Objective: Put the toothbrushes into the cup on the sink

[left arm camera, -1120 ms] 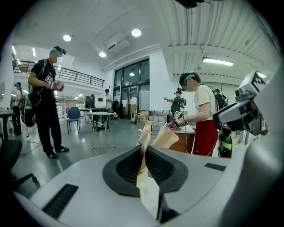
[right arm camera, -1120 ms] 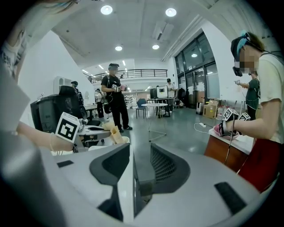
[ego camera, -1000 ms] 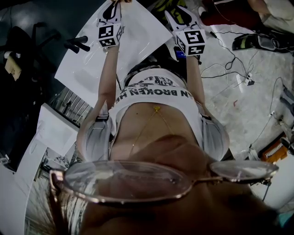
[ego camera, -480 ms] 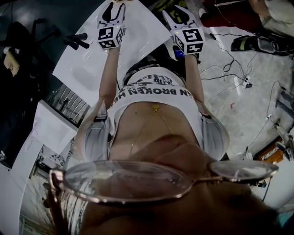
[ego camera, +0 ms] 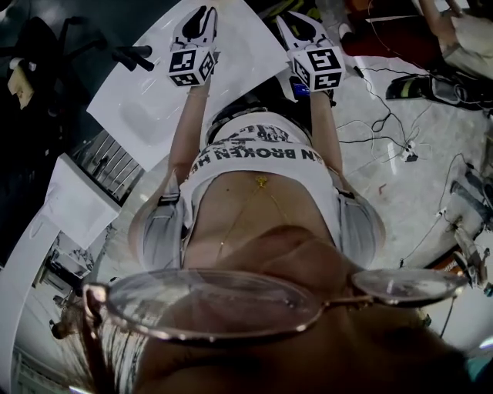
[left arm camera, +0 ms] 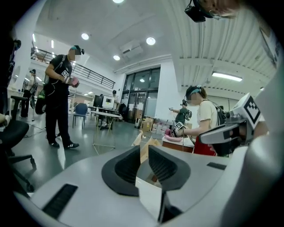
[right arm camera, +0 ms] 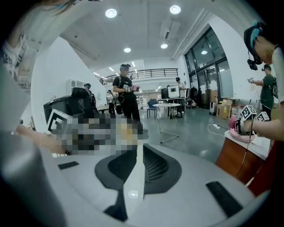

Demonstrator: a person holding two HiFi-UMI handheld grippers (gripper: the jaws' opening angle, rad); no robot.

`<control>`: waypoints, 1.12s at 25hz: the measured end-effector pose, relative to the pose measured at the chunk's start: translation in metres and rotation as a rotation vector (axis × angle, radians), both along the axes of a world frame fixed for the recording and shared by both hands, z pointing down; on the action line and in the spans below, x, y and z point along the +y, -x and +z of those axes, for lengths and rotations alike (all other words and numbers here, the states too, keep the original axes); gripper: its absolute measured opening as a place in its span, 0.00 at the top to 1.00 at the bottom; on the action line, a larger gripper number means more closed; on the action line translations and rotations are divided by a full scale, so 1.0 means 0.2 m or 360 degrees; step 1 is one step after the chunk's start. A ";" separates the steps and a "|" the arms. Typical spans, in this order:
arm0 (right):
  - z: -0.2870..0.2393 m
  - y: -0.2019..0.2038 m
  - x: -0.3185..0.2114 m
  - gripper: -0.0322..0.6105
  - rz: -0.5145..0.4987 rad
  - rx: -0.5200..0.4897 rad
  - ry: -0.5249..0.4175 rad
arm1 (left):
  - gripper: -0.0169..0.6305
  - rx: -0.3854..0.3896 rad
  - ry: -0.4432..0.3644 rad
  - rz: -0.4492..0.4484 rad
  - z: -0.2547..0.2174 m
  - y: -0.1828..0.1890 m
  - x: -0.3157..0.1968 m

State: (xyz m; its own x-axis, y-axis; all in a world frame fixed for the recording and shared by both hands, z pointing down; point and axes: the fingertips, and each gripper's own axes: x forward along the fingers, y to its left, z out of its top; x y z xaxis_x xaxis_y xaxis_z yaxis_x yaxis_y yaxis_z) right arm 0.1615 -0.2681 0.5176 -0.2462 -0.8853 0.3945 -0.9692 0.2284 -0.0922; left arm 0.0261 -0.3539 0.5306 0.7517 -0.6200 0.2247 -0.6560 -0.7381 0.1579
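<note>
The left hand-held gripper (left arm camera: 142, 150) and the right hand-held gripper (right arm camera: 137, 153) were held out by the white sink (ego camera: 146, 108). Both pairs of jaws had just been closing and were left narrowly apart, with nothing between them.

Cropped white top (ego camera: 254, 165), gold chain (ego camera: 262, 183), thin-rimmed glasses (ego camera: 216, 304).
Dark block lettering runs across the top; the white left gripper (ego camera: 202, 15) and right gripper (ego camera: 296, 21) each carry a black-and-white marker cube, pads black and ribbed.
</note>
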 end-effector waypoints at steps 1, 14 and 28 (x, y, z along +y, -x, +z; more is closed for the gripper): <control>0.00 0.01 0.00 0.86 -0.0013 -0.0002 0.0002 | 0.88 0.0014 -0.0001 -0.0007 -0.02 0.00 0.02; -0.03 0.24 -0.07 0.90 -0.0220 -0.0036 -0.0009 | 0.95 0.0109 0.0063 -0.0126 -0.16 0.12 0.24; -0.16 0.62 0.00 0.91 -0.0499 -0.0078 -0.0104 | 0.95 0.0133 0.0026 -0.0253 -0.30 0.34 0.42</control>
State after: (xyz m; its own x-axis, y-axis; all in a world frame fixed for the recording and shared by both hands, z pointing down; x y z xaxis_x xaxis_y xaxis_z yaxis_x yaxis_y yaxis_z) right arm 0.0365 -0.2676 0.4855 -0.5282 -0.7863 0.3205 -0.8455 0.5221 -0.1124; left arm -0.0415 -0.2690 0.4709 0.6612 -0.7292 0.1764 -0.7481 -0.6232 0.2280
